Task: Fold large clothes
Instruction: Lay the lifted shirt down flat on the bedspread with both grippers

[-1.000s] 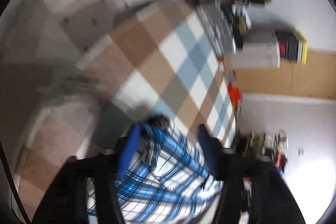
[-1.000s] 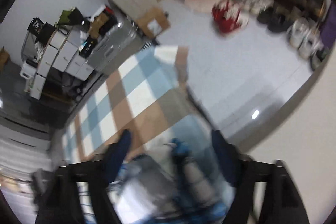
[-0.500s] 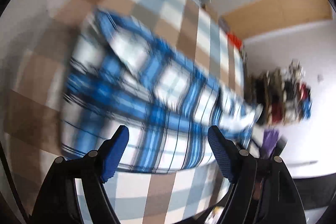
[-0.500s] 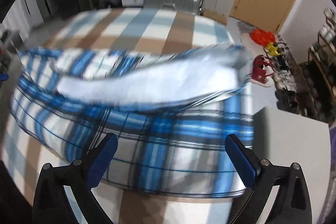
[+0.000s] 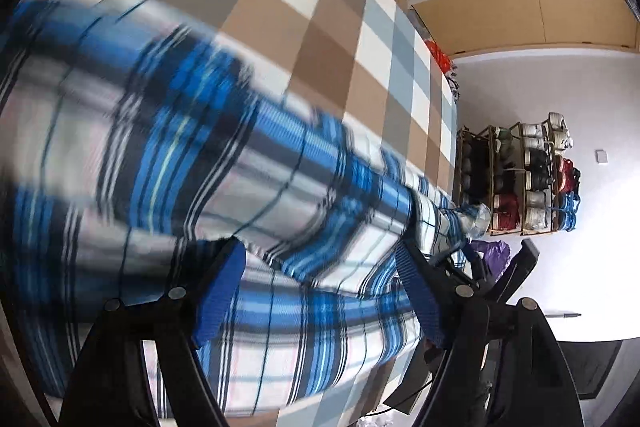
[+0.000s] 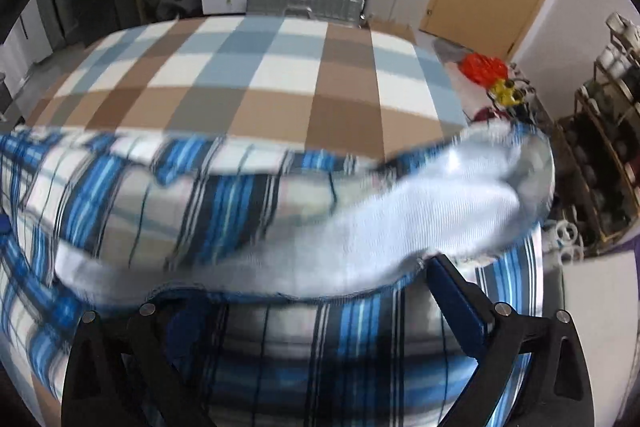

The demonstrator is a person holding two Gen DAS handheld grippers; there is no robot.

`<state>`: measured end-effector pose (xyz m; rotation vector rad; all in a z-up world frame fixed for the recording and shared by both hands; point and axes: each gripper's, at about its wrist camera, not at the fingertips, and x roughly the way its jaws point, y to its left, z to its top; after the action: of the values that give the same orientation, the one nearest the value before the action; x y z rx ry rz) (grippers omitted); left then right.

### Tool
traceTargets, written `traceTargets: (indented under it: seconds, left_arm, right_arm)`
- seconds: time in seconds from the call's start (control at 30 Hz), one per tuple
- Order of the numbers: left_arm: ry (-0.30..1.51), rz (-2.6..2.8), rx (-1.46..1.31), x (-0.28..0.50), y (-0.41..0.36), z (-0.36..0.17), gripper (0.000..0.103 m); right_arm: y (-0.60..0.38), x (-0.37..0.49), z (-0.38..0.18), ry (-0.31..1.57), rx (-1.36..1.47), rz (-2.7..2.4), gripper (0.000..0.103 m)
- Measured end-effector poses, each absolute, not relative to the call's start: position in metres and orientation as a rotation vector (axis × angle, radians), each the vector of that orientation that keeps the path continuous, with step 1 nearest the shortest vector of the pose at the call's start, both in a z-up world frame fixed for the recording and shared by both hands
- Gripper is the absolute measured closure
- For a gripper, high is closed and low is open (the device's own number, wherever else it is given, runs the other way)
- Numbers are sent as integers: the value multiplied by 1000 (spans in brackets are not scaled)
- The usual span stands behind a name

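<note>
Lying on checked bedspread [image 6: 280, 75]: plaid shirt [image 6: 224, 203]

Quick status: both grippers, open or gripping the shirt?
Left gripper: open, just widened, plaid shirt below, not gripped.
Right gripper: open, just widened, holding nothing.

Lighting: bright, even daylight; wall [image 5: 532, 99] overexposed toward four o'clock. Blur: plaid garment [image 5: 160, 163] smeared by motion in both views. Distortion: heavy fisheye curvature, black vignette around rims.
</note>
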<state>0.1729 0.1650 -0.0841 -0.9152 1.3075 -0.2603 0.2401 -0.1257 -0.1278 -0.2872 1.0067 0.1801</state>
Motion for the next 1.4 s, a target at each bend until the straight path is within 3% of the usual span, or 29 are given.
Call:
traceTargets:
  seconds: [0.17, 0.4, 0.5, 0.67, 0.97, 1.17, 1.4]
  left_arm:
    - [1308, -242, -910, 190, 175, -76, 29]
    - [1119, -170, -948, 222, 220, -23, 29]
    - [1010, -44, -937, 215, 248, -3, 29]
    - [1074, -132, -906, 193, 233, -9, 29]
    - [1325, -487, -738, 141, 137, -60, 29]
    - [1343, -406, -799, 190, 119, -94, 29]
    - [1213, -416, -965, 241, 131, -71, 29]
  right_arm:
    - [-110, 281, -116, 977, -323, 177, 2]
    - [-122, 327, -67, 842, -205, 64, 2]
    - [-140, 320, -48, 759, -97, 34, 2]
    - [-146, 281, -32, 694, -97, 128, 0]
    - [-107, 233, -88, 914, -269, 290, 0]
    - [-92, 240, -137, 1086, -233, 285, 0]
    - [-95, 222, -141, 1036, -219, 327, 0]
